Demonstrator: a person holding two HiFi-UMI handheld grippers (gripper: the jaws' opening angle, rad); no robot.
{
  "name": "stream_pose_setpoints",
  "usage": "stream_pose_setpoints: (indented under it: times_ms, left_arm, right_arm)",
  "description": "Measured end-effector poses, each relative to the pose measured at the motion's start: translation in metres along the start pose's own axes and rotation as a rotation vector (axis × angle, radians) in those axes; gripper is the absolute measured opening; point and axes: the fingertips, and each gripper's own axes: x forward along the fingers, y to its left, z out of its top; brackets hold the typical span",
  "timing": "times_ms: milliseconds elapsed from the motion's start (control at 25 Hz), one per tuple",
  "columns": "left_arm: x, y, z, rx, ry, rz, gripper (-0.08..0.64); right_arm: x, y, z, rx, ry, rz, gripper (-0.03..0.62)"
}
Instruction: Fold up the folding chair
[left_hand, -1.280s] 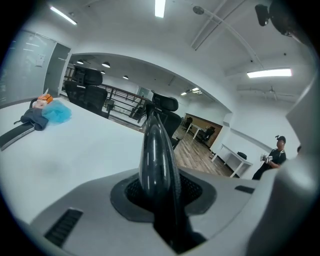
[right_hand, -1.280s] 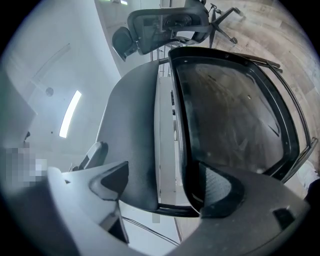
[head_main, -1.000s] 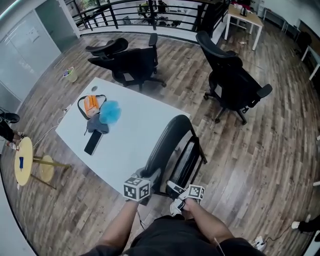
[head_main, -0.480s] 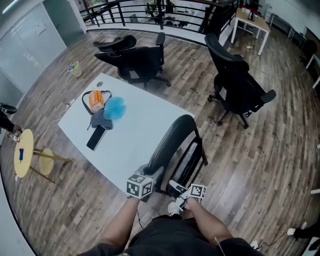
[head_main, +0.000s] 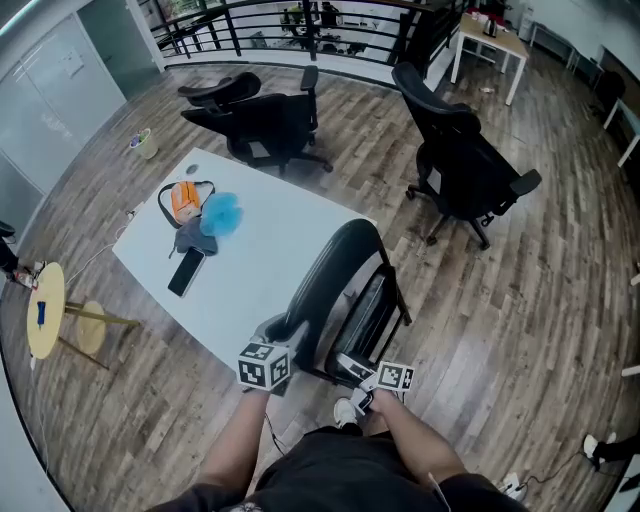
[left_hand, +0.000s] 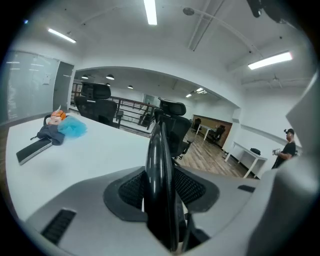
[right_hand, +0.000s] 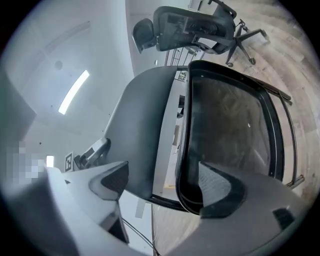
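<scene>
The black folding chair (head_main: 345, 285) stands nearly folded flat against the white table's near corner. My left gripper (head_main: 280, 345) is at the lower end of its curved backrest. In the left gripper view the backrest's thin black edge (left_hand: 159, 165) runs upright between the jaws of the left gripper (left_hand: 162, 192). These jaws are opening, with a thin gap on the left side. My right gripper (head_main: 358, 368) is at the seat's lower end. In the right gripper view the right gripper (right_hand: 165, 182) stands open, its jaws either side of the grey backrest (right_hand: 145, 125) and the mesh seat (right_hand: 230, 125).
On the white table (head_main: 270, 255) lie a dark phone (head_main: 187, 272), a blue fluffy thing (head_main: 222, 213) and an orange pouch (head_main: 180, 205). Black office chairs (head_main: 265, 125) (head_main: 465, 165) stand beyond it. A small yellow round table (head_main: 45, 315) is at the left.
The chair stays folded against the table. My left gripper has shifted slightly left and back along the backrest's lower end. The right gripper has barely moved.
</scene>
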Motion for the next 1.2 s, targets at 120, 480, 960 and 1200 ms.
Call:
stream_pose_setpoints:
  times_ms: [120, 480, 960, 1200]
  left_arm:
    - [-0.001, 0.000, -0.003, -0.017, -0.006, 0.018, 0.153]
    - [-0.034, 0.009, 0.005, 0.049, -0.081, 0.201, 0.215]
    - [-0.059, -0.105, 0.033, 0.181, -0.223, 0.082, 0.204]
    - [-0.049, -0.225, 0.012, 0.164, -0.230, -0.041, 0.150]
  right_arm:
    - [-0.012, -0.002, 0.004, -0.036, -0.002, -0.012, 0.434]
    - [-0.066, 0.020, 0.018, -0.224, -0.087, -0.066, 0.434]
    - [-0.211, 0.128, 0.088, -0.603, -0.486, -0.179, 0.431]
    - [-0.311, 0.160, 0.085, -0.887, -0.523, -0.322, 0.205]
